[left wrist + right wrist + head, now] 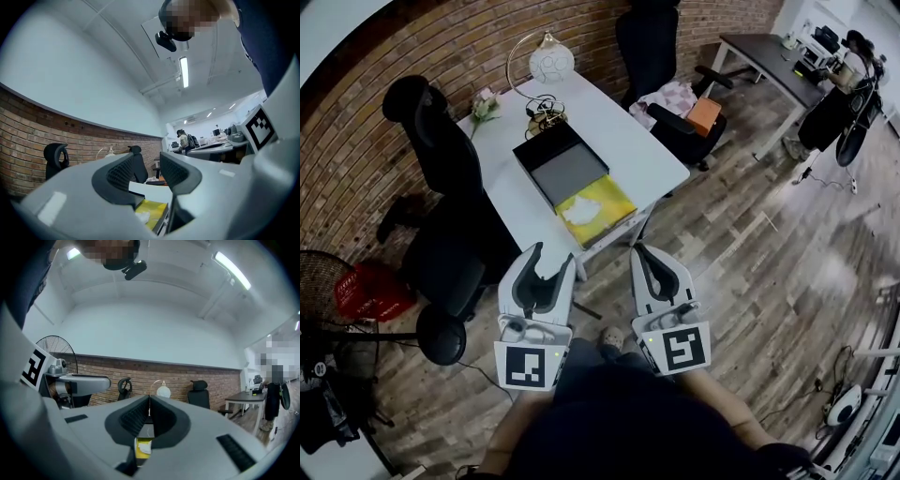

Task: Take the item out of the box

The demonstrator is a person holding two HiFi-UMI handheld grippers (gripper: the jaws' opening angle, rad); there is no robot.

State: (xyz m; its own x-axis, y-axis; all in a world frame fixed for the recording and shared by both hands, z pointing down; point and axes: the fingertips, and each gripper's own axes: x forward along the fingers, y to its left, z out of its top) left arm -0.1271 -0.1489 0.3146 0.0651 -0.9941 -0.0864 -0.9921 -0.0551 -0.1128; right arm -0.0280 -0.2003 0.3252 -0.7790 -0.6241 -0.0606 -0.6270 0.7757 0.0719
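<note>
— What are the grippers doing?
— The left gripper is holding its jaws apart, gripping nothing. The right gripper is pressing its jaws together, empty. Both are hovering short of the white table.
— And the item?
— The yellow item is lying in the open box on that table, well ahead of both.

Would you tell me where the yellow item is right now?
In the head view, the yellow item lies in the near half of the open box, at the near end of the white table.
</note>
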